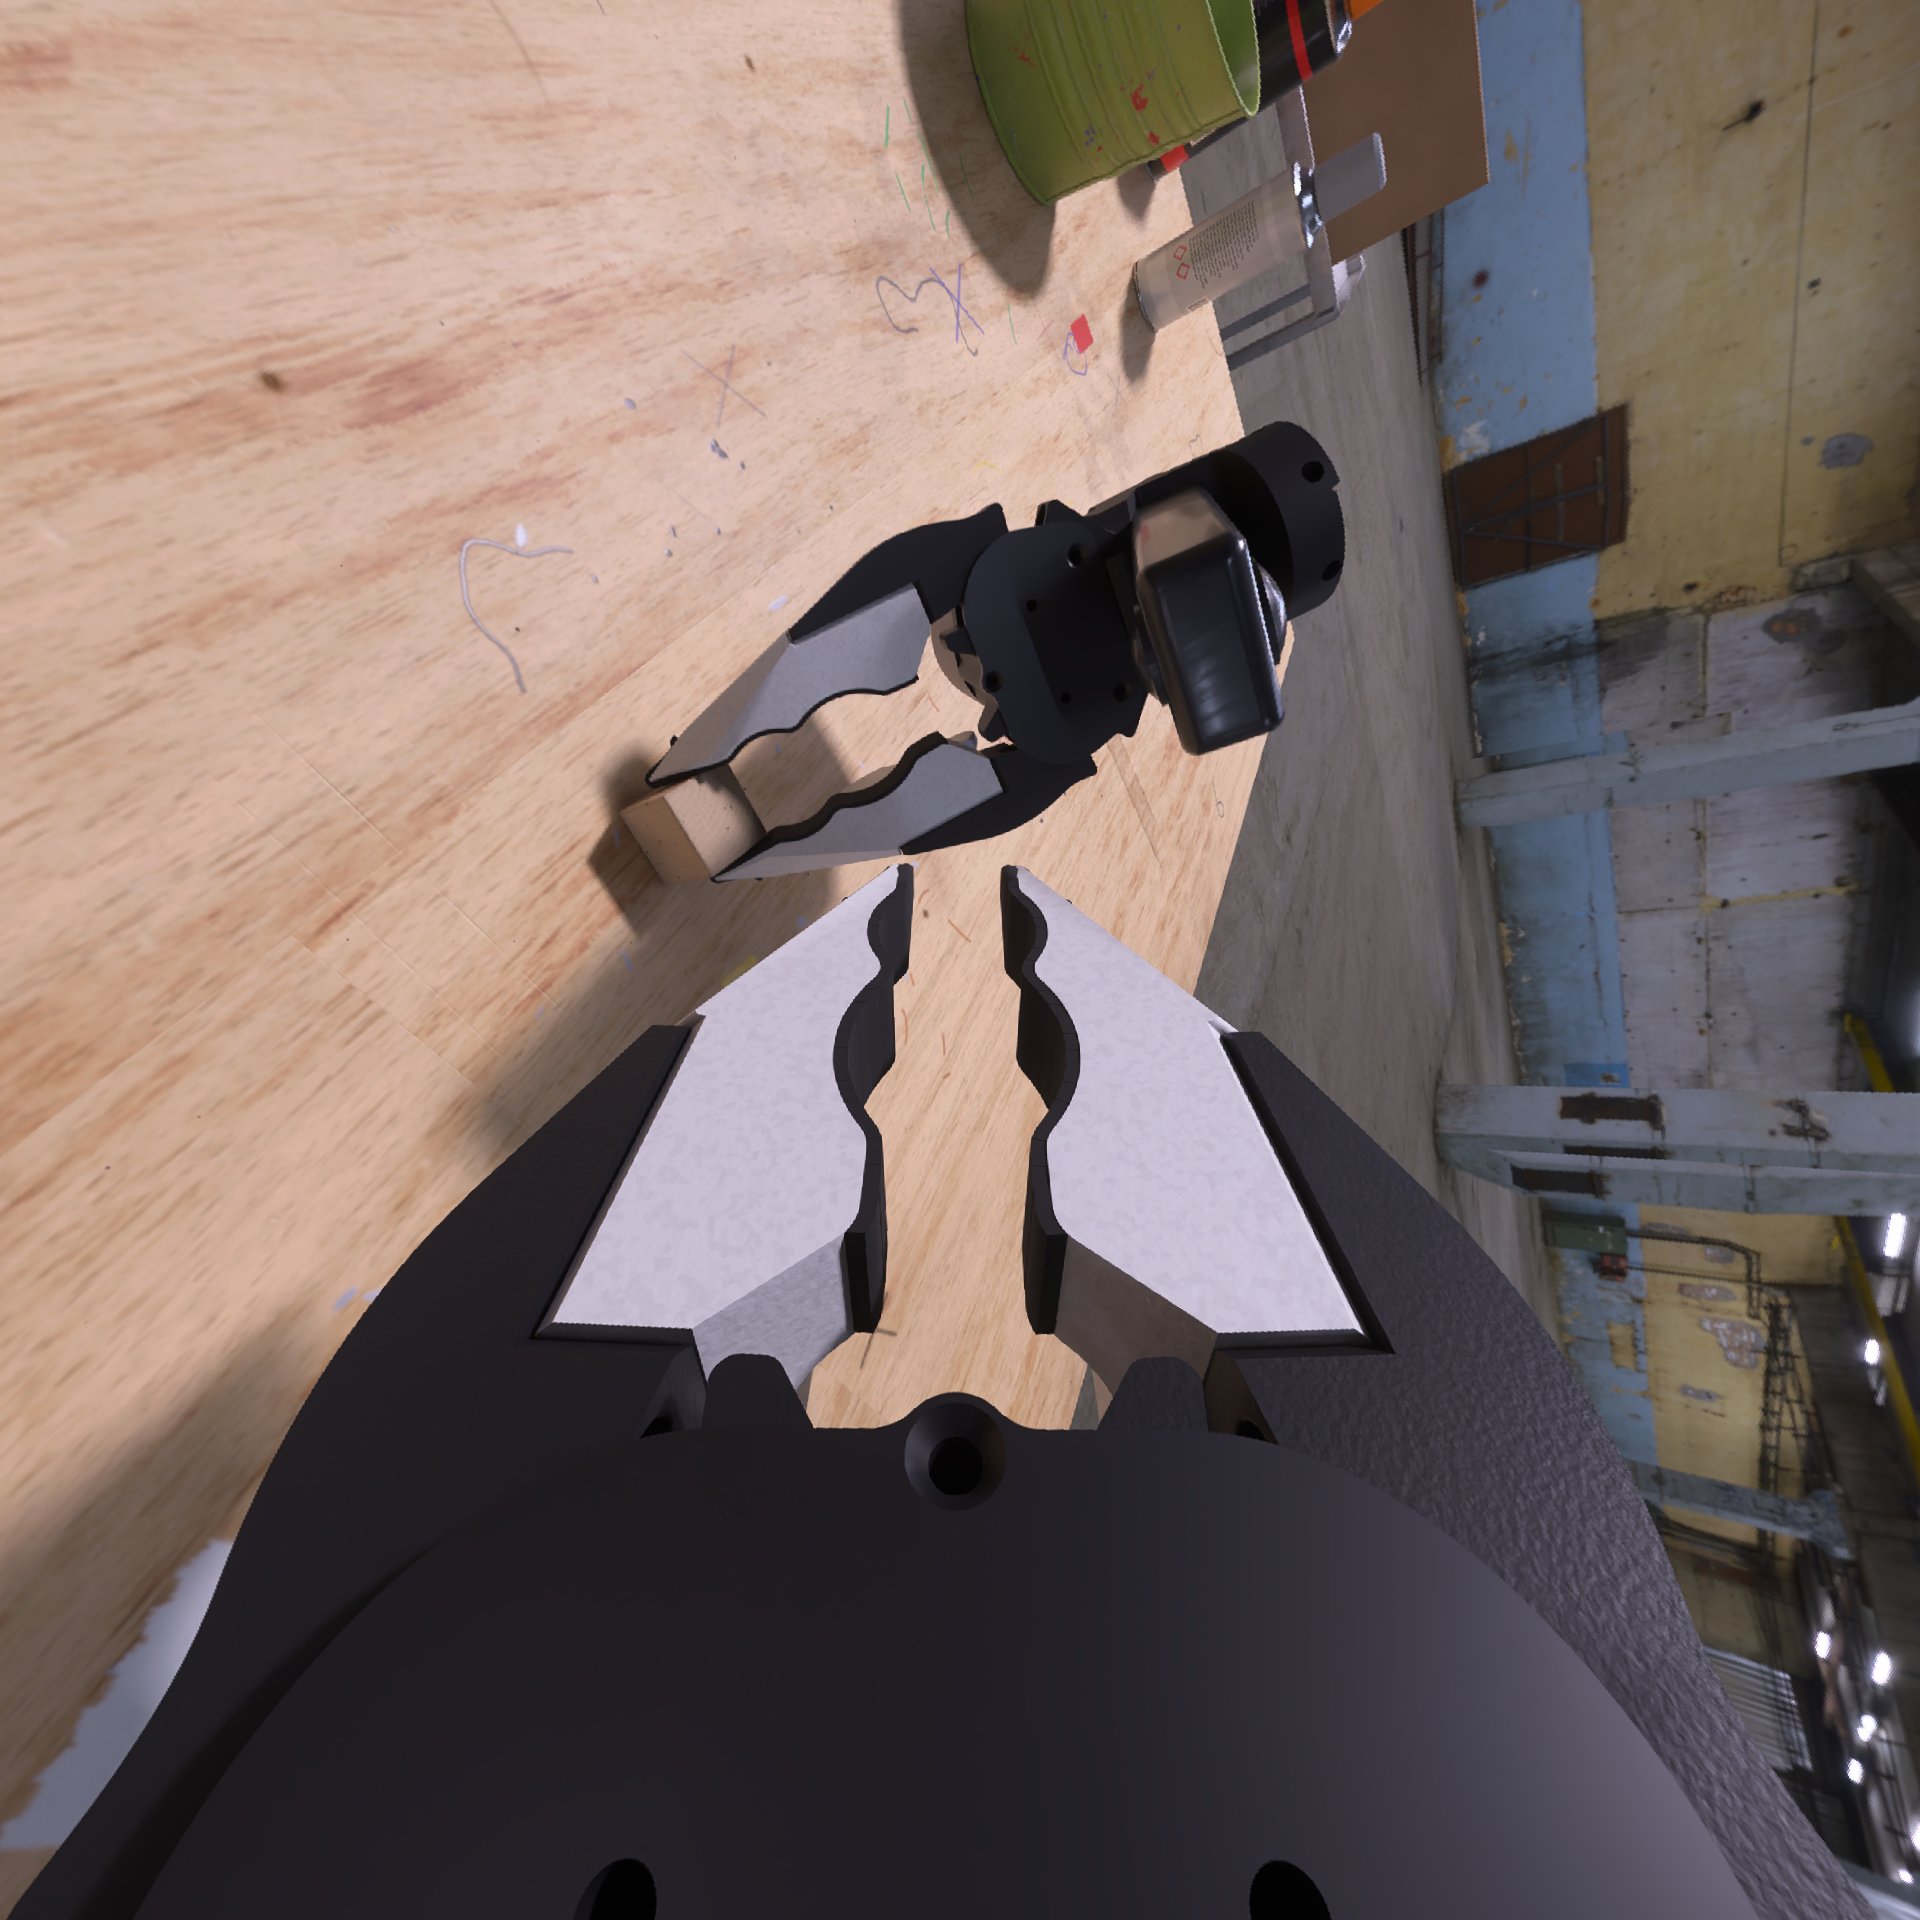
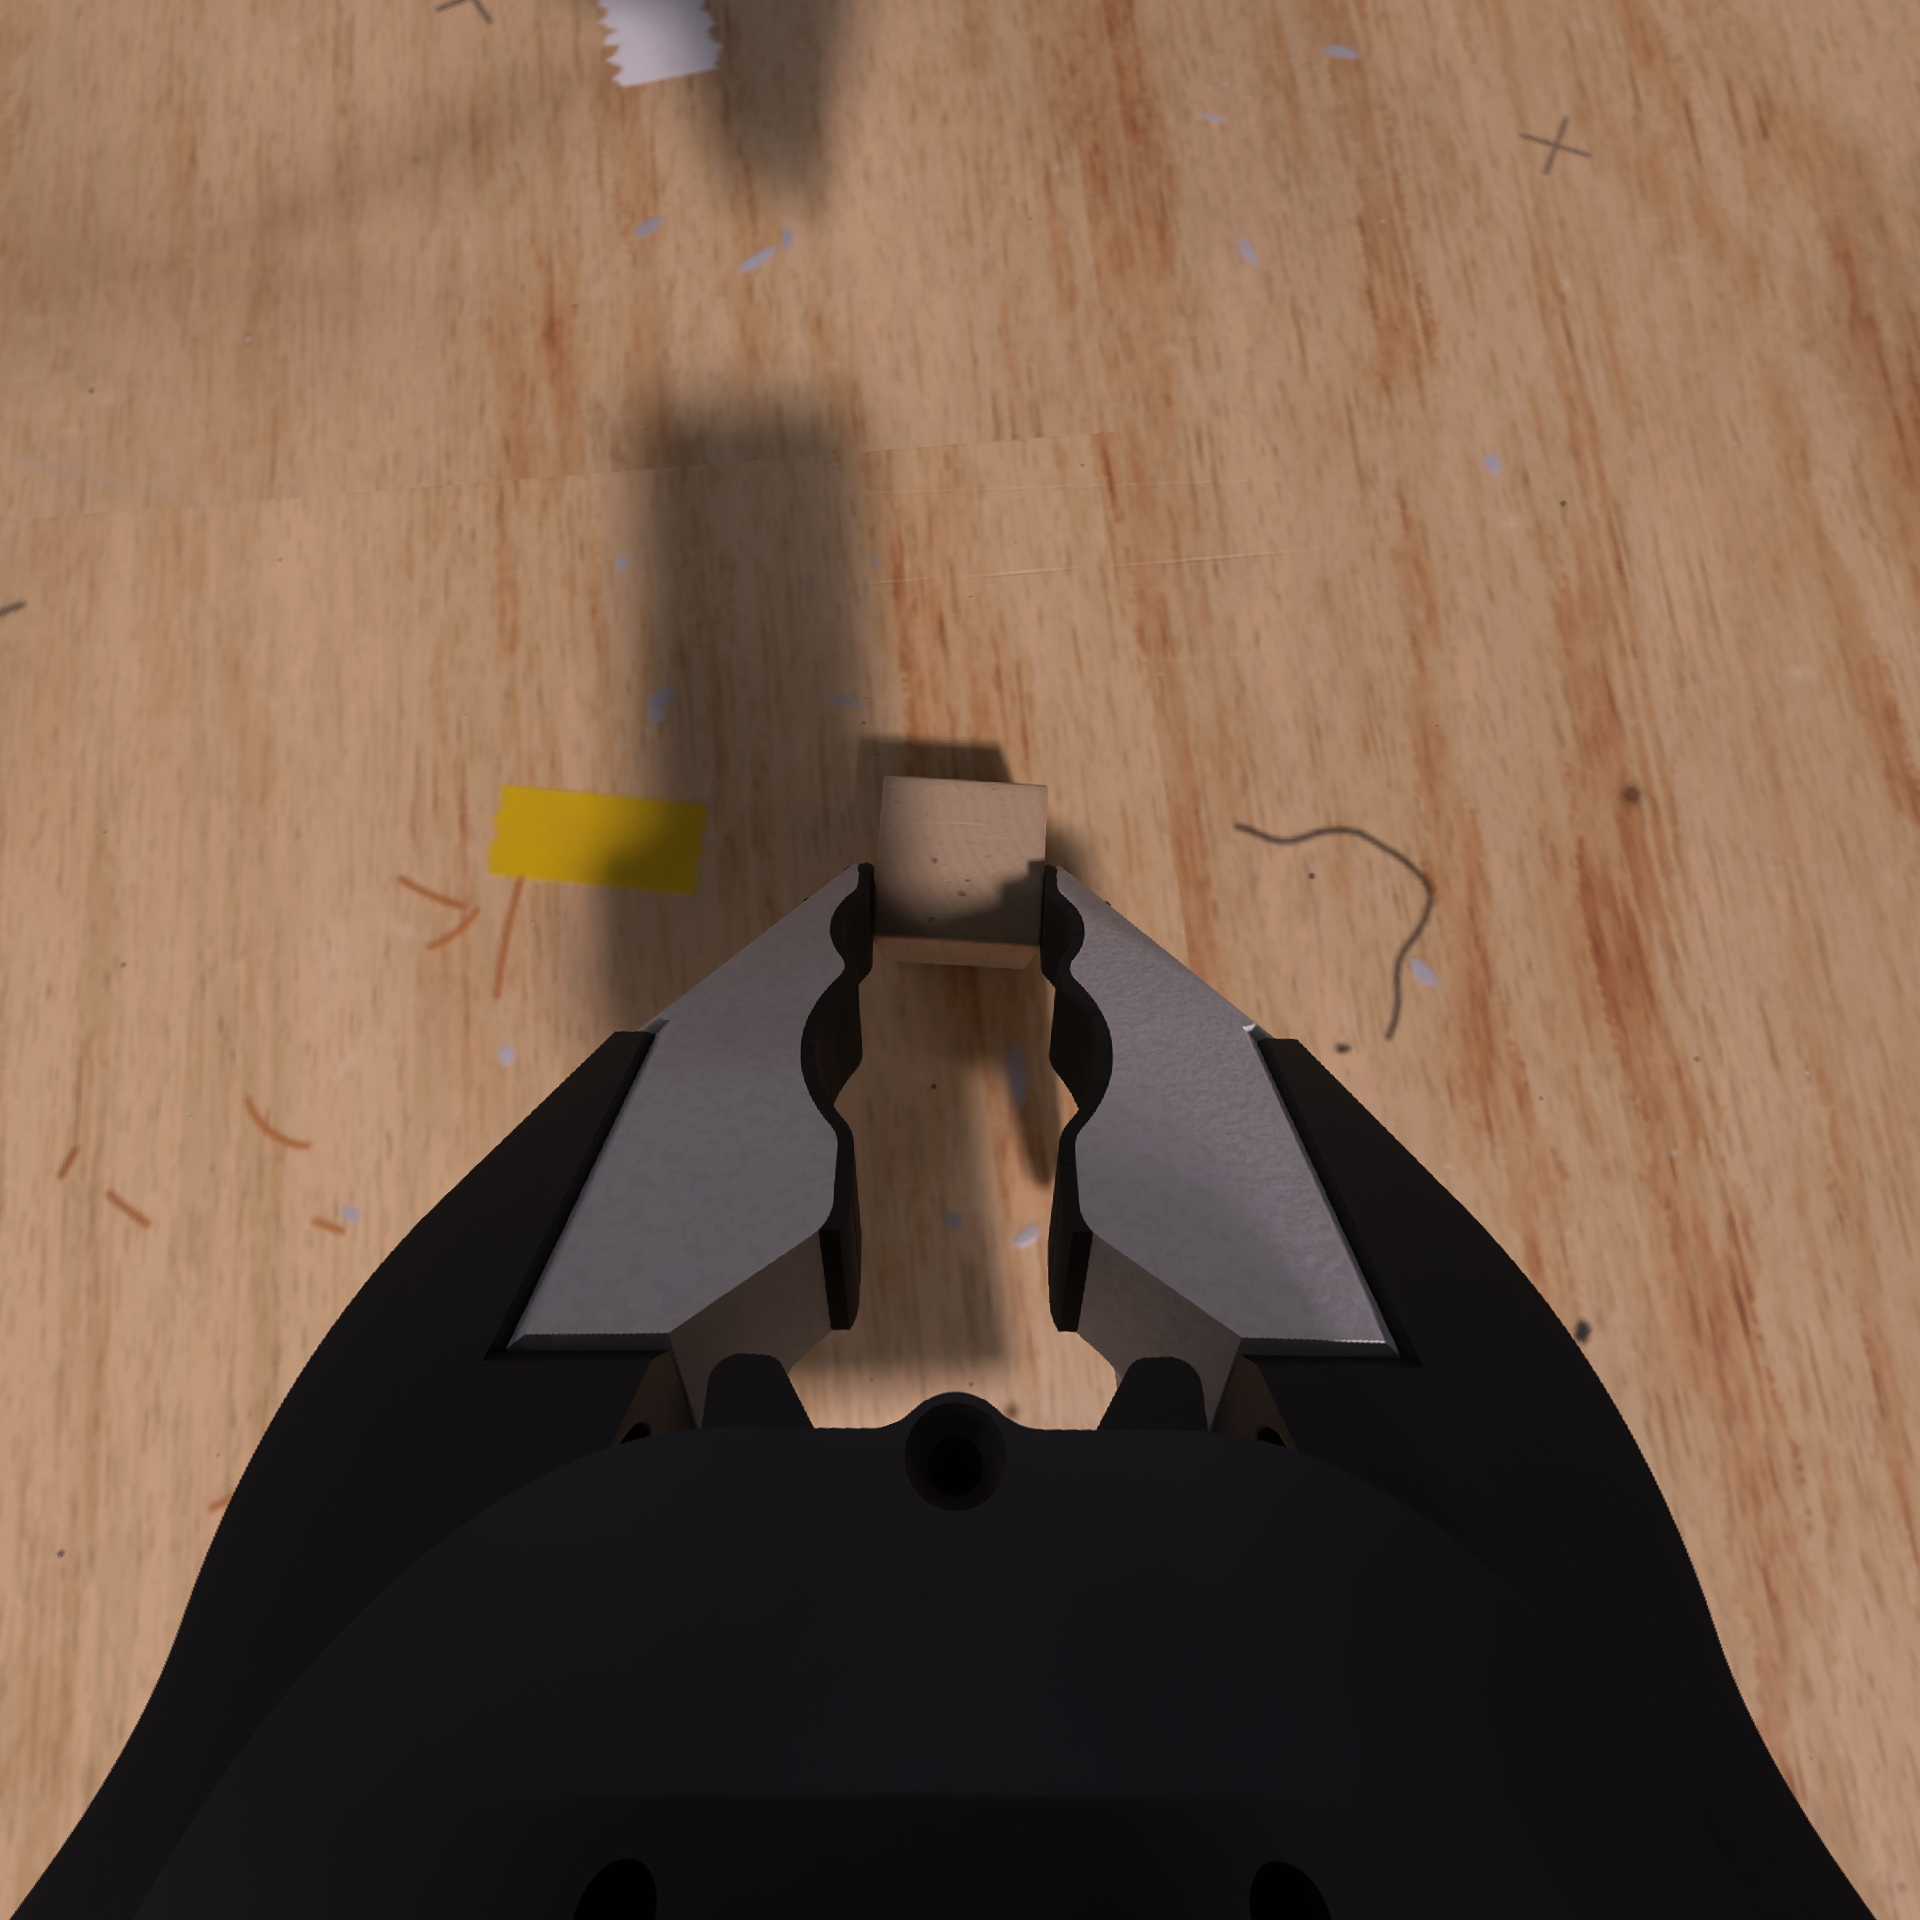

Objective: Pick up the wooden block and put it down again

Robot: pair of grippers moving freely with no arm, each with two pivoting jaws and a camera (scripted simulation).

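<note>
The wooden block (image 2: 961, 842) is a small pale cube on the plywood table (image 2: 1455, 520). My right gripper (image 2: 958, 883) is shut on the wooden block, with its fingertips (image 2: 850, 896) pressed against the two sides. The block's shadow lies right beside it, so it is on the table or just above it; I cannot tell which. In the left wrist view the right gripper (image 1: 698, 826) holds the block (image 1: 681, 831) just beyond my left gripper (image 1: 956, 878), which is open, empty and hovering above the table.
A green can (image 1: 1112, 94), a clear bottle (image 1: 1226, 249) and a cardboard sheet (image 1: 1392, 104) stand at the far end. The table edge (image 1: 1226, 831) runs close on the right. A yellow tape strip (image 2: 597, 840) lies left of the block.
</note>
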